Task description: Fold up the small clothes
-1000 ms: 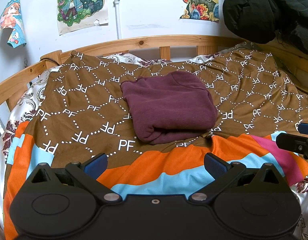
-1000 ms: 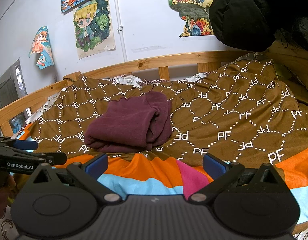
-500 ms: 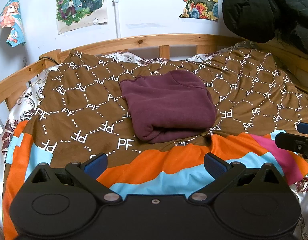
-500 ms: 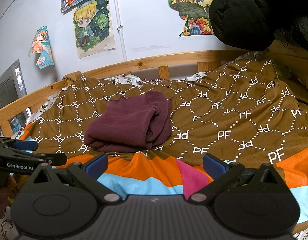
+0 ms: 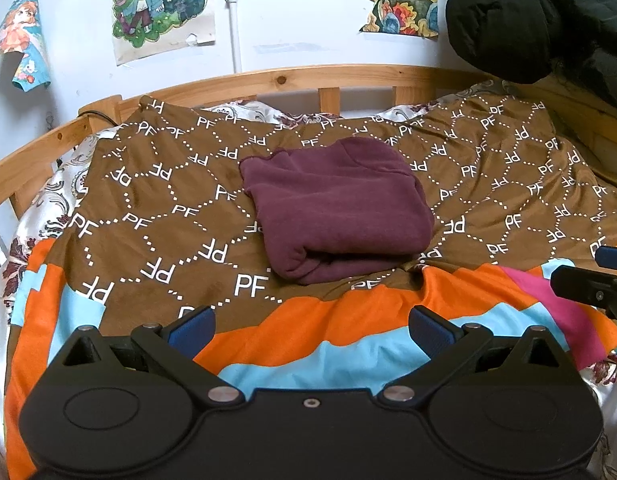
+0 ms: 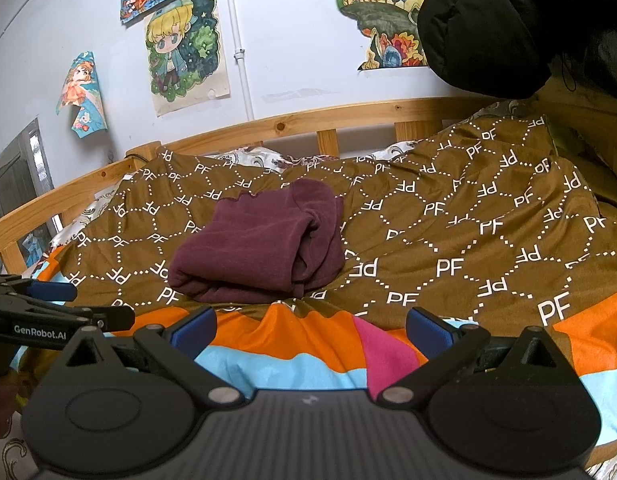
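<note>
A maroon garment [image 5: 336,208] lies folded into a compact bundle on the brown patterned blanket [image 5: 156,216], mid-bed; the right wrist view shows the same garment [image 6: 260,244] left of centre. My left gripper [image 5: 310,326] hovers over the orange and blue stripes short of the bundle, open, nothing between its blue pads. My right gripper [image 6: 310,326] is likewise open and empty, set back from the garment. The right gripper's tip [image 5: 588,284] shows at the right edge of the left view; the left gripper's side [image 6: 48,312] shows at the left of the right view.
A wooden bed rail [image 5: 268,80] curves around the far side and left. A black puffy jacket [image 6: 508,24] hangs at the upper right. Posters [image 5: 160,4] are stuck on the white wall. White floral bedding [image 5: 56,196] shows beneath the blanket at the left edge.
Almost nothing differs; the left view drifts very slightly, and both grippers stay open and back from the folded garment.
</note>
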The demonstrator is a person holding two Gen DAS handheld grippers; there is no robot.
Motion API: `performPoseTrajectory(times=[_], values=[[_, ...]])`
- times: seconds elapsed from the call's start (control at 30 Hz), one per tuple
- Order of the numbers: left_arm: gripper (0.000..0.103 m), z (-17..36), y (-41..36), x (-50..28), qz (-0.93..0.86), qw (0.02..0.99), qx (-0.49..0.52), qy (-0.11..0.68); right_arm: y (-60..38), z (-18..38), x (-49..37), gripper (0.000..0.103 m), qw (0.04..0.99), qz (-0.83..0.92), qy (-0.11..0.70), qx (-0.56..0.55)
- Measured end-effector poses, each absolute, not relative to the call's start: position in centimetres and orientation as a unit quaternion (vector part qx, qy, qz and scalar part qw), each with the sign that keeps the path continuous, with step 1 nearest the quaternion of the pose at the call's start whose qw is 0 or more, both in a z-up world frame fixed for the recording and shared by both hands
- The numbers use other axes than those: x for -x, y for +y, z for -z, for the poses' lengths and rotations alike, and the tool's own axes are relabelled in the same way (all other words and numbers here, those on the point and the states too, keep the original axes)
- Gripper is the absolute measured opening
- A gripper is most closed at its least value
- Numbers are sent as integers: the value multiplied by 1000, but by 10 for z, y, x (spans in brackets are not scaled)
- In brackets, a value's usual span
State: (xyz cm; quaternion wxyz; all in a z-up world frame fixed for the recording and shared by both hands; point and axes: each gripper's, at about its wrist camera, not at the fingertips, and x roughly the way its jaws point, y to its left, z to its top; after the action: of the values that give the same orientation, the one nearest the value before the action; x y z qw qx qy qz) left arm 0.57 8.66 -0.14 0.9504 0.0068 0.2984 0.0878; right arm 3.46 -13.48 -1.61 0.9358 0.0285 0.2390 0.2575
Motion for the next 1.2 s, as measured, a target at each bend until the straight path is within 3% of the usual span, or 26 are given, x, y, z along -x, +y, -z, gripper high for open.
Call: performPoseTrajectory(times=[1.2], values=[[102, 2, 86, -6, -75, 950, -18, 303, -135, 15, -35, 103, 936, -256, 241, -30]])
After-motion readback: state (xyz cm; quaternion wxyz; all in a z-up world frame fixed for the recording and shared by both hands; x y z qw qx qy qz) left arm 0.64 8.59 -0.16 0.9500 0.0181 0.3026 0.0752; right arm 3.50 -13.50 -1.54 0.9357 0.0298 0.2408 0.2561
